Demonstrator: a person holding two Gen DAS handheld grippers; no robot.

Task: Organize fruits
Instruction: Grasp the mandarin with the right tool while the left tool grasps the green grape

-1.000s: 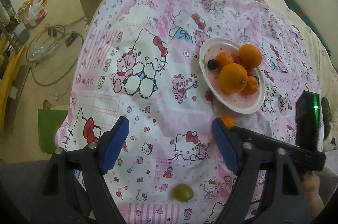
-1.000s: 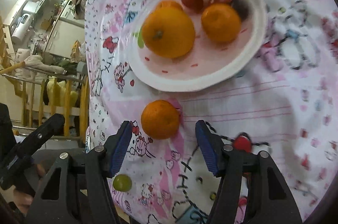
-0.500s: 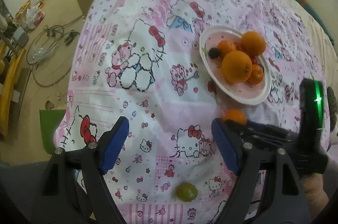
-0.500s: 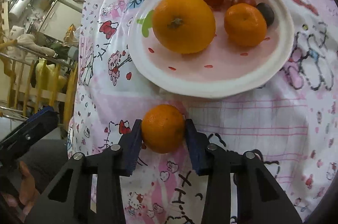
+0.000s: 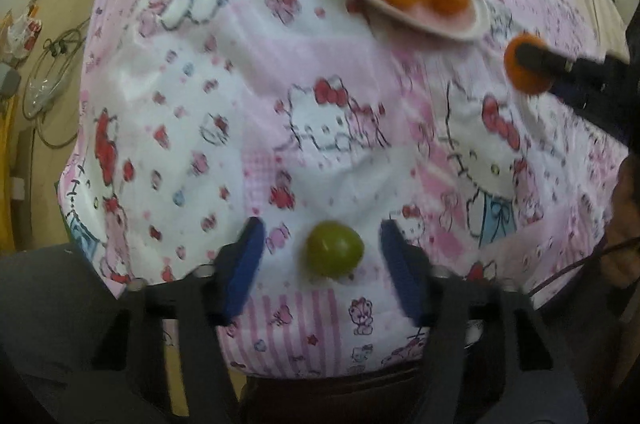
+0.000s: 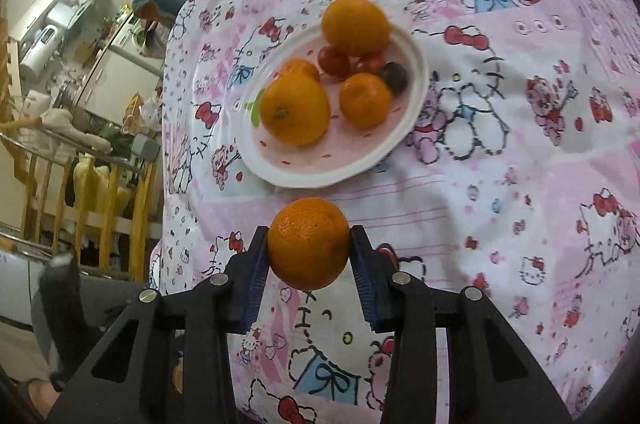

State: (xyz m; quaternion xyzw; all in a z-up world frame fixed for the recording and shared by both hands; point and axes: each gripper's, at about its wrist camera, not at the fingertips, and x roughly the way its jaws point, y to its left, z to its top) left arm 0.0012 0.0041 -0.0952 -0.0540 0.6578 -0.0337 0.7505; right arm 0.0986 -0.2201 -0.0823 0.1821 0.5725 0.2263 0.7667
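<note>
Step in hand: carry and pick, both sides. Right gripper is clenched on a mandarin, lifted off the cloth, with the plate at 12 o'clock of it. Left gripper is spread wide, straddling a green fruit that lies on the cloth, pads not touching.

Next, by my judgement: right goes forward over the plate's bare near side and lets go; left closes gently, since the fruit may roll.
</note>
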